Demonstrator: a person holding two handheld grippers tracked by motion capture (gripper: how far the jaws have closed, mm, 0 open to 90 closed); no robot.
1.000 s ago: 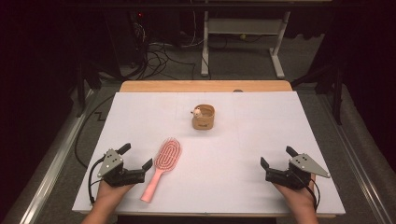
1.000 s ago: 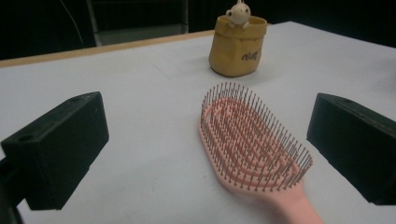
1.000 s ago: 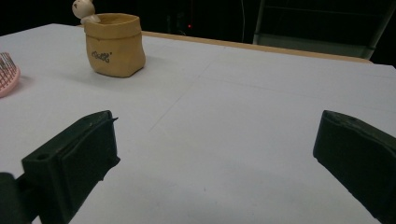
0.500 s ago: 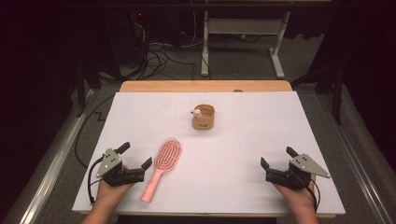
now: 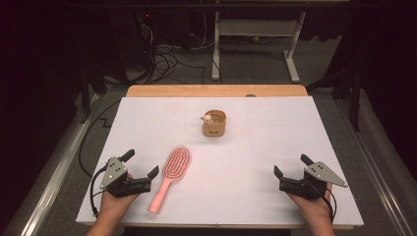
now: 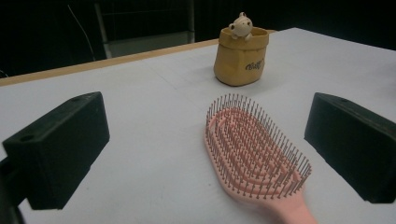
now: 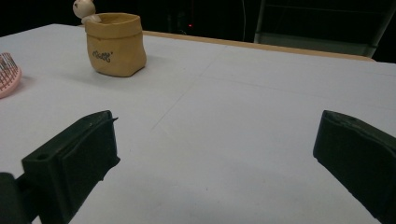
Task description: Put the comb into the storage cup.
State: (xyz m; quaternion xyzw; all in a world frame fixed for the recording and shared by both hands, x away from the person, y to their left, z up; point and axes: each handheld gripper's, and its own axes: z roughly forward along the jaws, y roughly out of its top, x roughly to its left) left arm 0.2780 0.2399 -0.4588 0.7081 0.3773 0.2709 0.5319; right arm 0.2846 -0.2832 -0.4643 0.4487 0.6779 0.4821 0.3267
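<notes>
Hairbrush (image 5: 169, 174): pink, bristles up, lying flat on the white table (image 5: 295, 128) near its front left, handle toward the person.
Left tongs (image 5: 143, 169): spread wide, empty, resting just left of the brush, aimed at its head.
Right tongs (image 5: 291, 164): spread wide, empty, well apart at the front right.
Pouch holder (image 5: 214, 124): small tan pot with a toy figure on its rim, beyond the brush near the table's middle.
Risk: closing on the wide bristled head could let the brush slip or spin away; the narrow handle looks the safer hold.
</notes>
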